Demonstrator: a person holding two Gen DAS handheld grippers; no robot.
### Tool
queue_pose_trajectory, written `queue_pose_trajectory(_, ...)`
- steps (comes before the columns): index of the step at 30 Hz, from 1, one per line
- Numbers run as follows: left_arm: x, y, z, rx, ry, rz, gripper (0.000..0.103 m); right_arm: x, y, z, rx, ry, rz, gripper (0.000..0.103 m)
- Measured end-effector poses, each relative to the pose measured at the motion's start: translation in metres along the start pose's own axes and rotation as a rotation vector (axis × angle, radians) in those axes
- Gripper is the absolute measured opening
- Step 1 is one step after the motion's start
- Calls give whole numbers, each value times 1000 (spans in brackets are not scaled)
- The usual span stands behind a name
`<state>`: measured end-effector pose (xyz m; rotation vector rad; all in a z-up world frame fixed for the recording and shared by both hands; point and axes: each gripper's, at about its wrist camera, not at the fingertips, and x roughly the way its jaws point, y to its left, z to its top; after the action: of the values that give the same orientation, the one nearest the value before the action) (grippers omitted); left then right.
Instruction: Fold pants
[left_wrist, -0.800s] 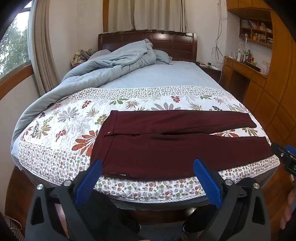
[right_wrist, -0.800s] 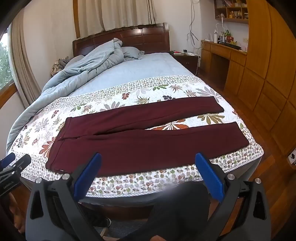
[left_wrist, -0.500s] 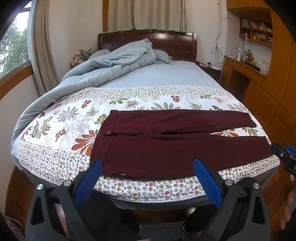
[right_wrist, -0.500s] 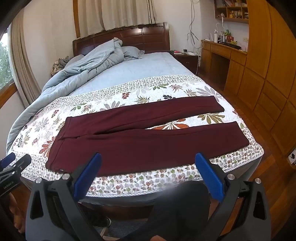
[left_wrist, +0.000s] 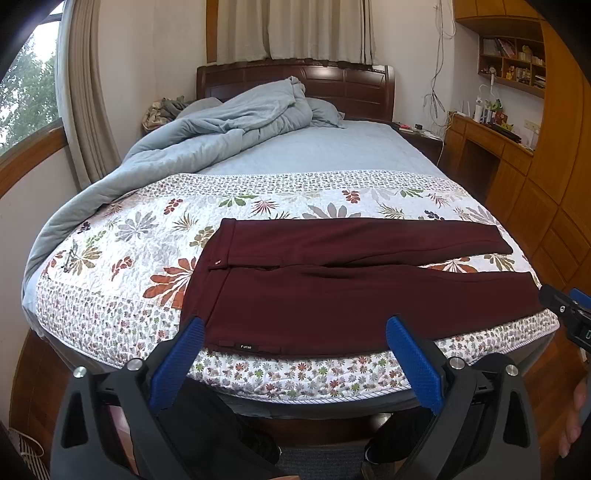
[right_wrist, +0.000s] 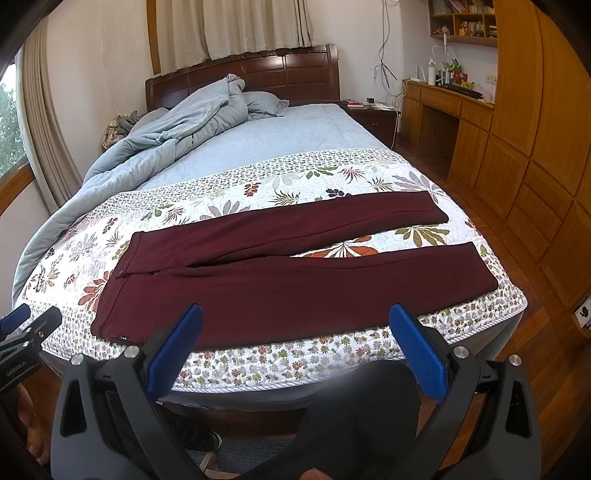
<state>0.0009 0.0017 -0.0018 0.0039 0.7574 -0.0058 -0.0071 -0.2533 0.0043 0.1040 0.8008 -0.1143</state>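
Still unmoved, maroon pants (left_wrist: 354, 291) flat on floral quilt (left_wrist: 122, 251), left gripper (left_wrist: 295, 354) and right gripper (right_wrist: 295, 354) jaws wide, empty.

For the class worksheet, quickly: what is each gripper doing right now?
Left gripper: open, holding nothing, short of the pants.
Right gripper: open, holding nothing.
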Motion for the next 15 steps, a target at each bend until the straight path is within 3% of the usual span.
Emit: queue_pose_trajectory(15,0,0,-1,4,-3,5,99,0,2,-2,-1,4,-2,100)
